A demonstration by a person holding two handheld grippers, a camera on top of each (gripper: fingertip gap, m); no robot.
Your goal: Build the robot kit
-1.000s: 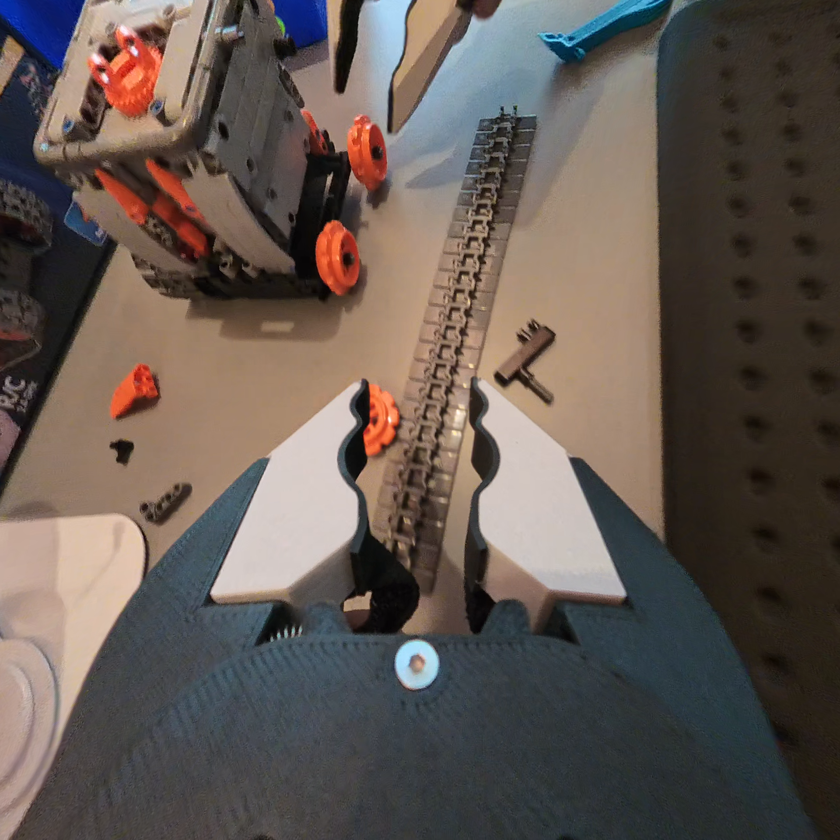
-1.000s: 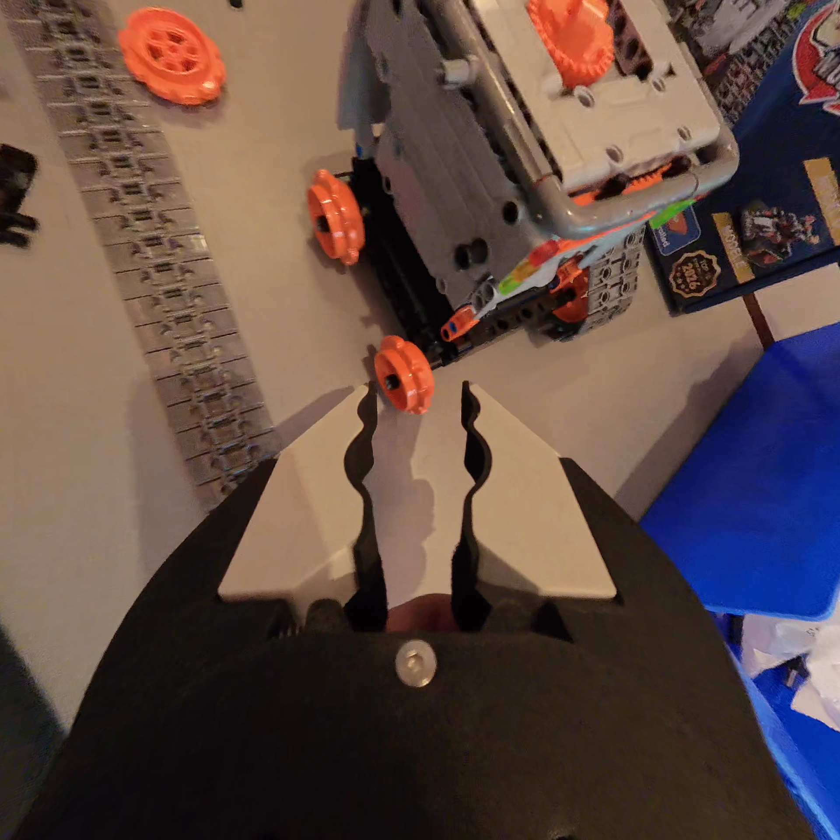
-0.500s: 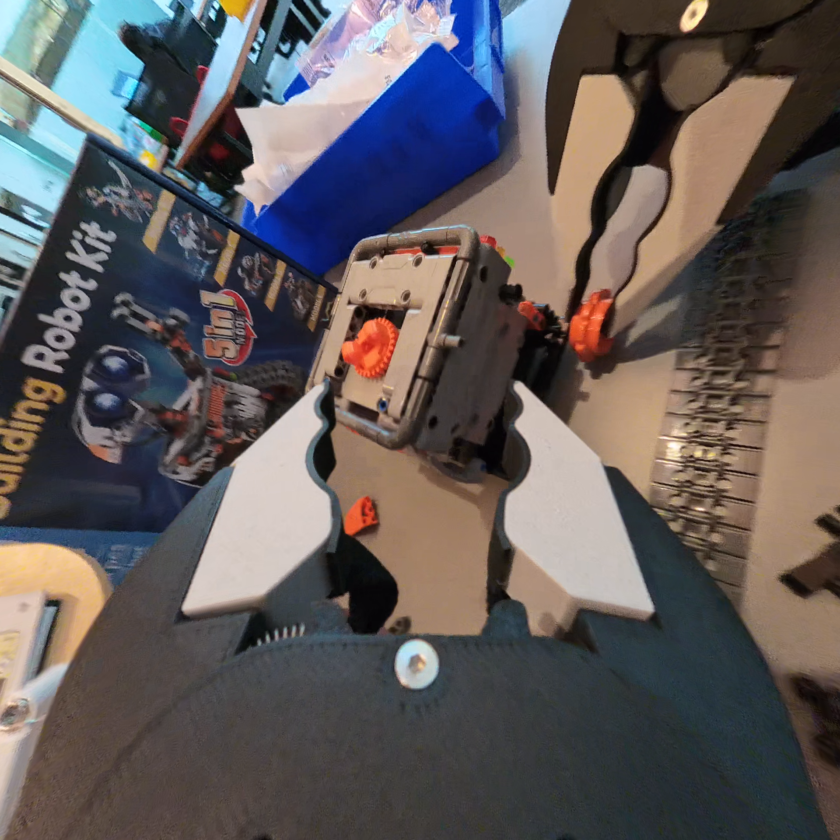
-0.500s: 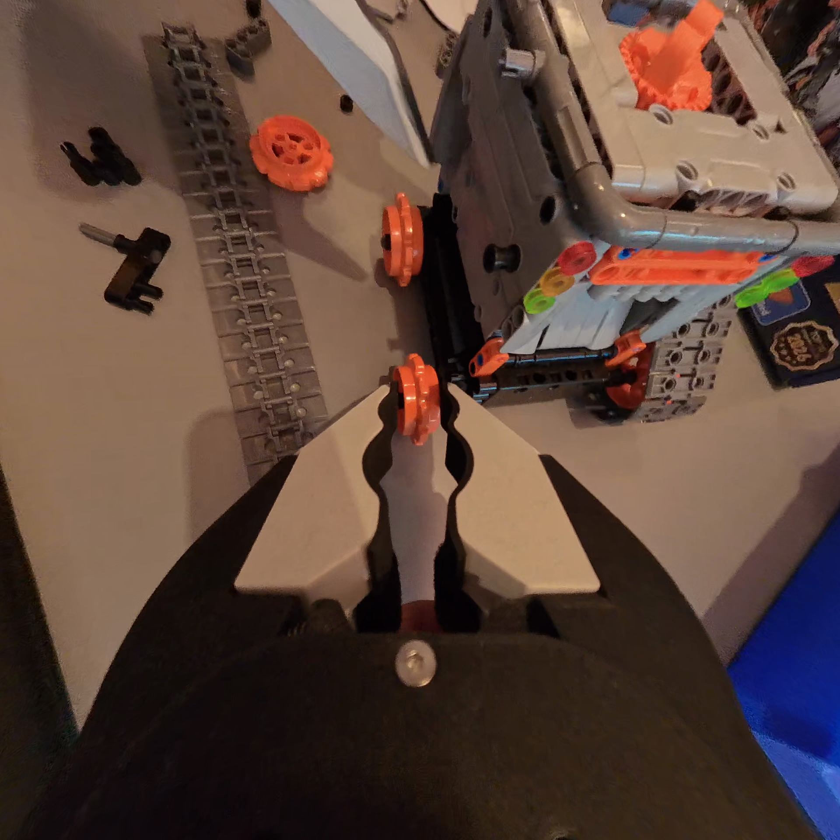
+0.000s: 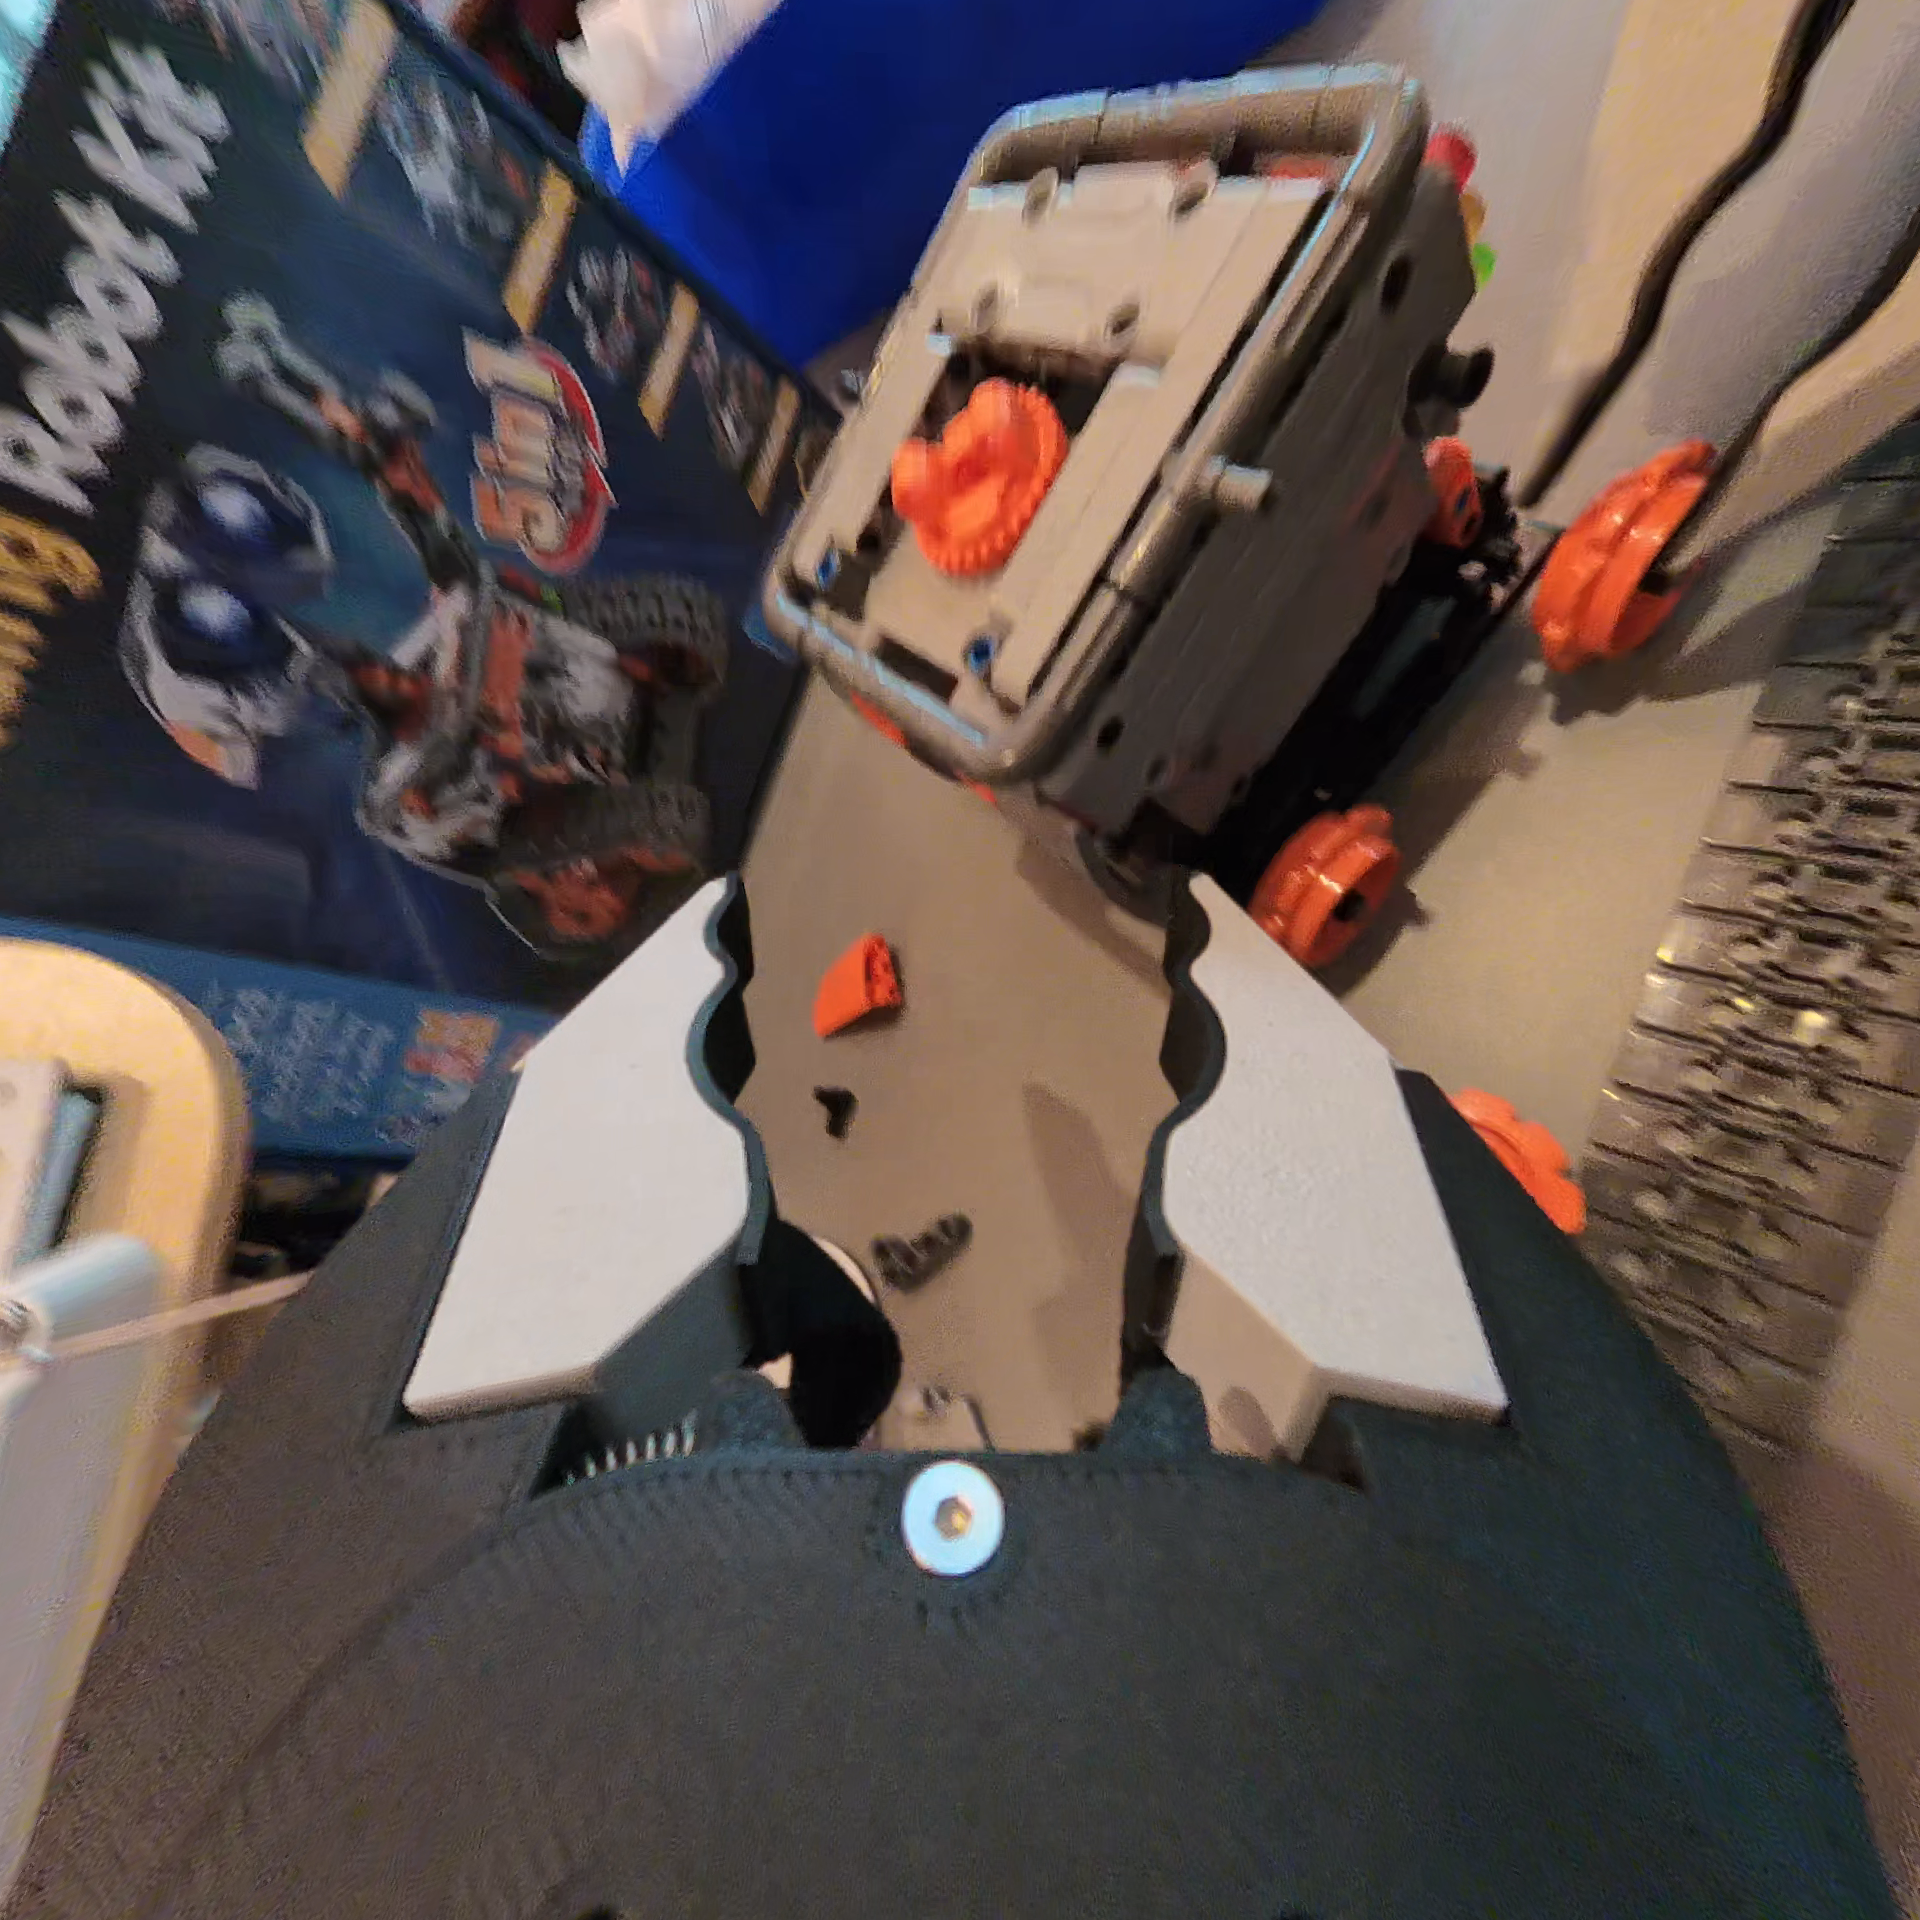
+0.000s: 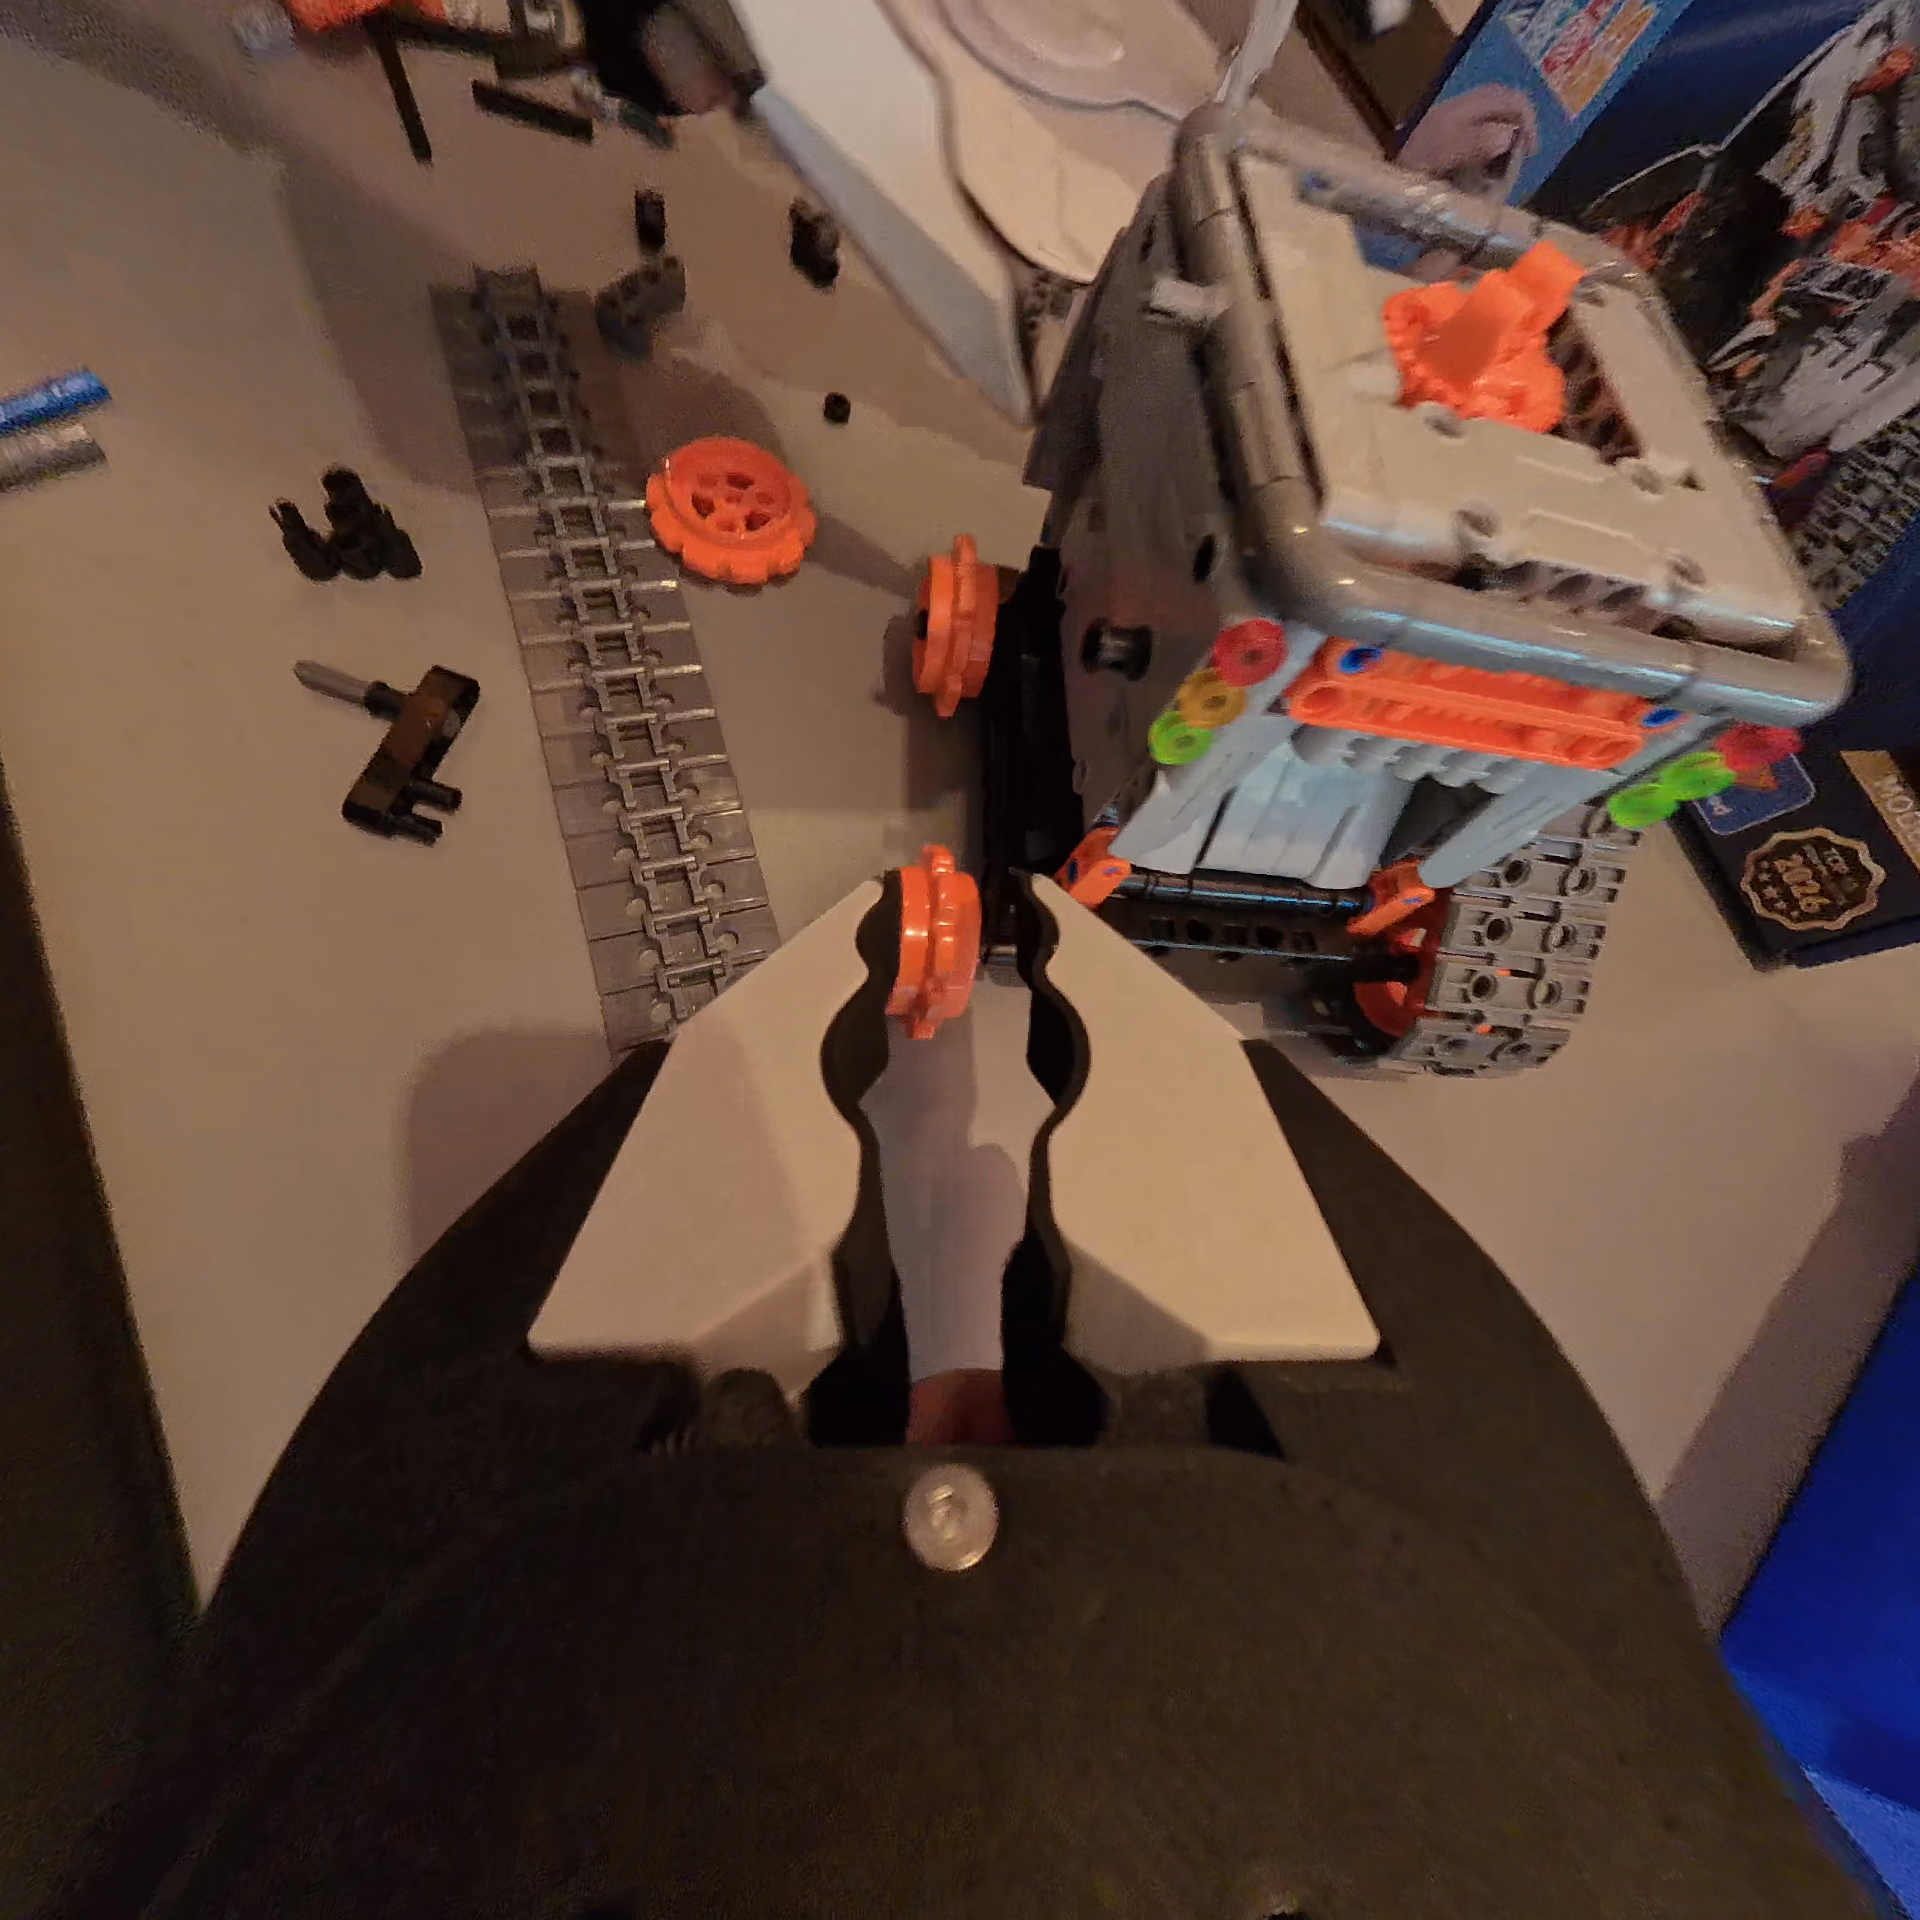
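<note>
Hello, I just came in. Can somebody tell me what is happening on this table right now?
A person works with two handheld grippers at a grey block-built vehicle on a table. The right gripper has its fingers around an orange wheel mounted at the vehicle's lower corner; whether it grips is unclear. The left gripper is open and empty near the vehicle's other side. A grey track strip and a loose orange wheel lie beside.

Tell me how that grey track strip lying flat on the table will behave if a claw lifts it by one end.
The track strip is a long chain of many small hinged links, so it will probably droop and swing, not stay straight. The links look like thin plastic, so likely light. It lies flat on the table, so a fingertip may struggle to get under its edge.
</note>
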